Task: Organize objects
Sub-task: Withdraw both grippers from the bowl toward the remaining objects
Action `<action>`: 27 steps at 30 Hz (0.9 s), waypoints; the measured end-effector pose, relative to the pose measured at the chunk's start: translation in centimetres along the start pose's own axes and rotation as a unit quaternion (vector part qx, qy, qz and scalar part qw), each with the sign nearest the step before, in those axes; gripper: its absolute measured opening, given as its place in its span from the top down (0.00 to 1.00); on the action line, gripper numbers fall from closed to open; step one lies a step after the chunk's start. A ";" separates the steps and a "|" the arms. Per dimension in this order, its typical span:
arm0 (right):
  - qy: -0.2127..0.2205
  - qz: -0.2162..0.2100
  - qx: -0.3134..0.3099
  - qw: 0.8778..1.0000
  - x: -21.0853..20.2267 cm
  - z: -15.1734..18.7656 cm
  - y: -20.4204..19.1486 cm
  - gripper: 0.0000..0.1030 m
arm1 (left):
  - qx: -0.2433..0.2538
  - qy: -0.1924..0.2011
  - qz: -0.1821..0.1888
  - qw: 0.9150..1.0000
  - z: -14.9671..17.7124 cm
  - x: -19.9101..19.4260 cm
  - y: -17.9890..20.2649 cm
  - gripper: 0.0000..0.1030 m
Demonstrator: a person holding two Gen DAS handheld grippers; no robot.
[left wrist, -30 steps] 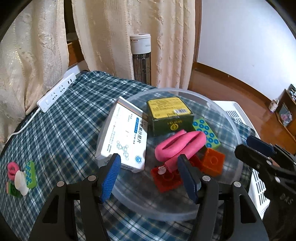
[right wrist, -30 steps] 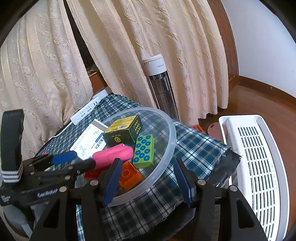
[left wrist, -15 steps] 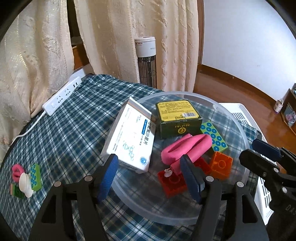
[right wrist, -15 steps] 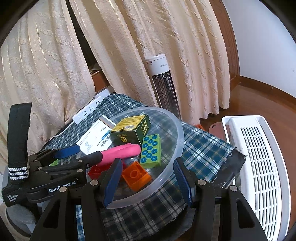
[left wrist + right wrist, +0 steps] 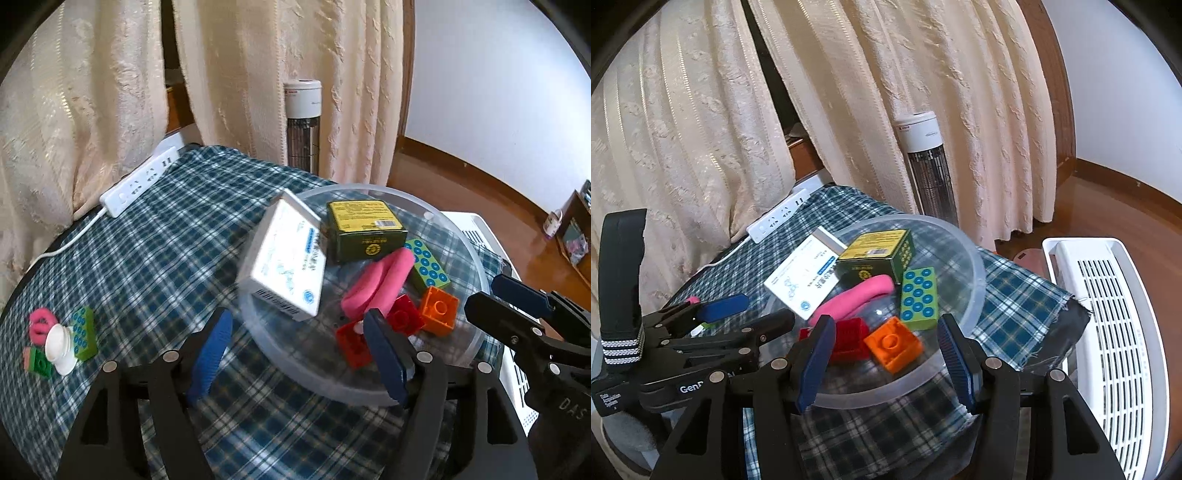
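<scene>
A clear plastic bowl [image 5: 467, 242] [image 5: 975, 280] on the plaid cloth holds a white medicine box [image 5: 286, 264] leaning on its left rim, a green-and-yellow box [image 5: 364, 229], a pink roll [image 5: 376, 286], a green studded brick [image 5: 426, 264], an orange brick [image 5: 439, 310] and red bricks [image 5: 354, 343]. My left gripper [image 5: 297, 354] hovers at the bowl's near-left edge, its jaws opening with nothing between the pads. My right gripper [image 5: 886, 360] stands open over the bowl's near rim, gripping nothing. A green brick [image 5: 85, 328], a white cap [image 5: 59, 345] and a small pink piece [image 5: 40, 325] lie far left.
A white power strip [image 5: 140, 184] lies along the cloth's far edge, by the cream curtains. A tower heater [image 5: 927, 162] stands behind the table. A white slatted appliance [image 5: 1115, 332] sits on the wooden floor to the right, past the cloth's edge.
My left gripper's jaws have spread wider and it has drawn back to the left of the bowl. The right gripper has pulled back slightly, its jaws unchanged.
</scene>
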State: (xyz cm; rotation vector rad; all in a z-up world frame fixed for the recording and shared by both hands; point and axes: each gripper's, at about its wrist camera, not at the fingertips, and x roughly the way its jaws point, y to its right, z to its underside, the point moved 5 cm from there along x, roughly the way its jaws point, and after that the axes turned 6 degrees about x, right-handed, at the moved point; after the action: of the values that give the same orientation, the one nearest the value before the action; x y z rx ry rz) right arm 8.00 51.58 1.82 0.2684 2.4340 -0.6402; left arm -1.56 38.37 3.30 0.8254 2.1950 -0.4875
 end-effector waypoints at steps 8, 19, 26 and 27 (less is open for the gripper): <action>-0.002 -0.010 -0.016 1.000 -0.1 0.3 -2.3 0.40 | -0.030 0.003 -0.014 0.999 1.4 -1.4 -3.1 0.27; -0.011 -0.025 -0.043 0.999 0.3 1.2 -6.0 0.39 | -0.073 0.000 -0.032 0.997 3.6 -2.4 -7.7 0.27; -0.020 -0.041 -0.067 0.997 0.9 1.7 -8.9 0.38 | -0.097 0.000 -0.047 0.994 5.1 -3.2 -10.5 0.27; -0.022 -0.043 -0.069 0.996 1.0 1.8 -9.3 0.38 | -0.101 0.000 -0.049 0.994 5.3 -3.3 -10.9 0.27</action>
State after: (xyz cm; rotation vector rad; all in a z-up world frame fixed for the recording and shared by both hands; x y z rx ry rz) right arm 5.03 42.68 3.46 0.0933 2.4442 -0.5050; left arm -4.67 26.17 3.23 0.6130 2.2475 -0.3065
